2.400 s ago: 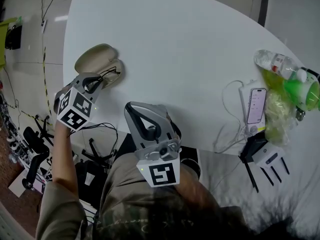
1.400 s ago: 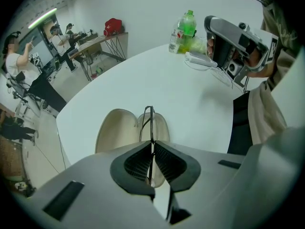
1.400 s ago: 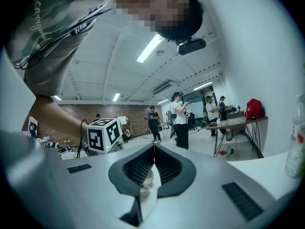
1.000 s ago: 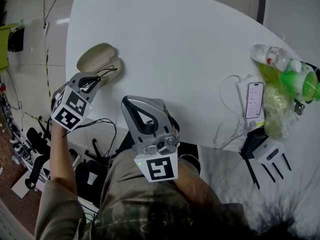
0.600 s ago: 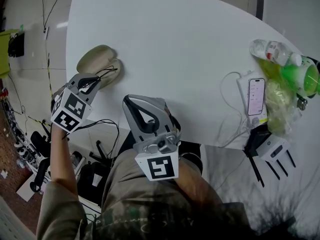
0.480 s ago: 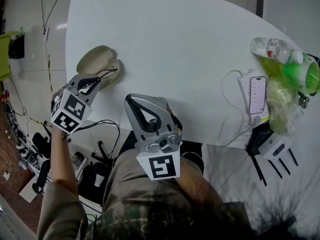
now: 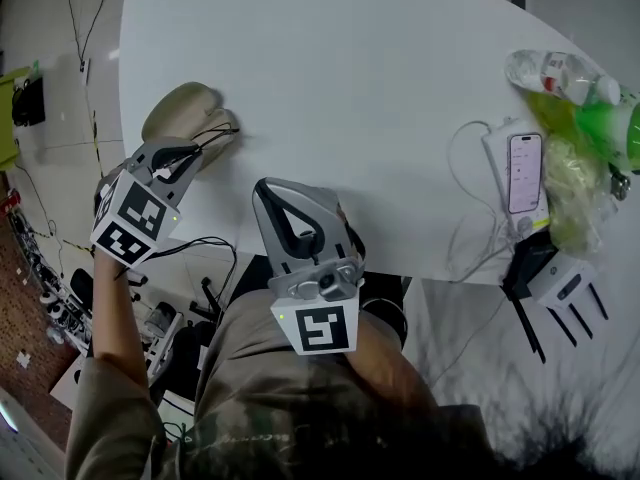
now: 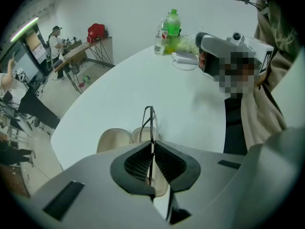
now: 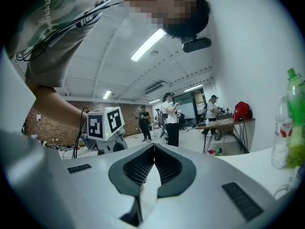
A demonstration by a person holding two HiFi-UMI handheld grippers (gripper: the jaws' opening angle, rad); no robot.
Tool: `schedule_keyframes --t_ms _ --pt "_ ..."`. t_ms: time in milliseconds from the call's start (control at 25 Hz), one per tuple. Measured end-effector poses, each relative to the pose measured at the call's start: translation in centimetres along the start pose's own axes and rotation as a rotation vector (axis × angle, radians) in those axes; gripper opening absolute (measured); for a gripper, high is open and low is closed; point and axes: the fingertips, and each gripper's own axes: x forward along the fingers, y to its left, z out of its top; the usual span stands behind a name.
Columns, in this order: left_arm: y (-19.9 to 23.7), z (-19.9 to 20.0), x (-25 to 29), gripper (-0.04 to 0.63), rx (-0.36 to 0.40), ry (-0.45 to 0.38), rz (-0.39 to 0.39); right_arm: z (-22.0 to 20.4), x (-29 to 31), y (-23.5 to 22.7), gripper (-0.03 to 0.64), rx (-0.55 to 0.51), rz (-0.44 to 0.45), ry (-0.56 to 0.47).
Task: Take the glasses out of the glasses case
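The person is standing at the near edge of a white table (image 7: 350,68) and working at its near left corner. There the left gripper (image 7: 188,158) is pointing steeply down and pinching the glasses (image 8: 149,120) by a thin piece of the frame, its jaws closed almost fully on the wire. The glasses are hanging upright from that pinch, right over the case (image 7: 180,108), with one end resting against or just above its right-hand shell. I cannot tell whether they are fully clear of it. Gripping the frame rather than the lenses looks like the sensible way to lift something this light out.

The case is lying open, its two beige shells spread flat side by side. The far shell is showing nothing inside, and only the glasses are over the nearer one.

The right gripper (image 7: 283,190) is waiting in front of the person's body, pointing roughly level, with its jaws closed on nothing. It looks parked out of the way.

At the far right, well apart from all this, a phone (image 7: 524,173) and some bottles (image 7: 590,108) are sitting.
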Motion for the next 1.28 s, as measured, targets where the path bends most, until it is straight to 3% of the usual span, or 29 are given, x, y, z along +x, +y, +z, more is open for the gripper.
schedule_keyframes --t_ms 760,1280 --pt "-2.5 4.3 0.7 0.032 0.101 -0.035 -0.031 0.5 -2.4 -3.3 0.012 -0.006 -0.106 -0.027" --pt "-4.4 7.2 2.3 0.032 0.153 -0.028 -0.053 -0.7 -5.3 -4.9 0.011 0.008 -0.116 -0.038"
